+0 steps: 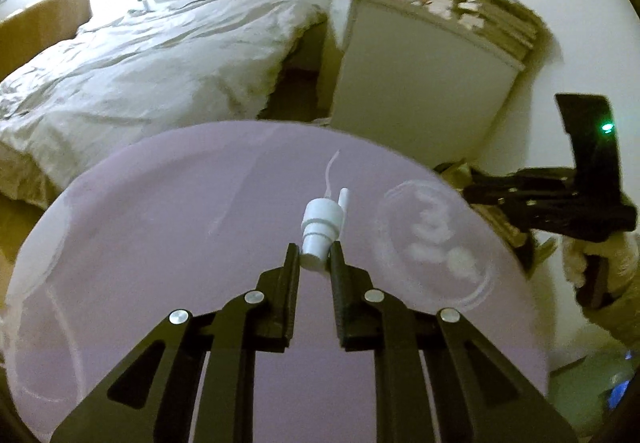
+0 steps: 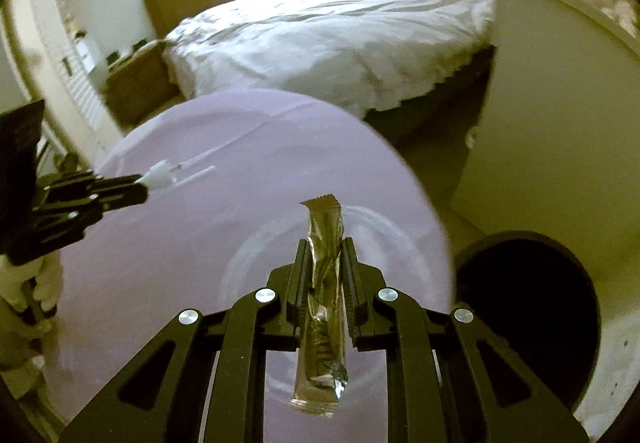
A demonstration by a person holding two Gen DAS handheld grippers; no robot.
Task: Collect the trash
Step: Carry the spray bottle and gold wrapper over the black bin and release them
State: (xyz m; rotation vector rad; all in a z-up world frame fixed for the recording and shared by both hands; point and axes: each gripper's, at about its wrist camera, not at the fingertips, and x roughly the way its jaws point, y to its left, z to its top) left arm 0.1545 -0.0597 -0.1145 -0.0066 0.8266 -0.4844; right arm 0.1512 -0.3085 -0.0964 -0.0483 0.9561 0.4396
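While two pieces of trash were up off the round lilac counter (image 1: 160, 203), each sat in its own hand-held gripper. One left hand-held gripper (image 1: 315, 253) was nearly closed on one small white plastic nozzle (image 1: 320, 231), its fingertips pinching the nozzle's narrow end, with a thin white tube trailing from the far end. One right hand-held gripper (image 2: 326, 263) was nearly closed on one shiny foil wrapper (image 2: 322, 307), a long narrow sachet clamped around its middle, its crimped end sticking out past the fingertips and its other end hanging back toward the camera. Both grippers pointed steeply down over the counter. In the right wrist view the left gripper reached in from the left edge, level with the counter's far part, well apart from the wrapper. One clear round lid or dish (image 1: 436, 239) lay on the counter under the right gripper. One dark round bin (image 2: 532, 315) stood just beside the counter's right edge. One bed (image 1: 152, 59) with white bedding lay beyond, and one white cabinet (image 1: 416, 83) stood to its right.
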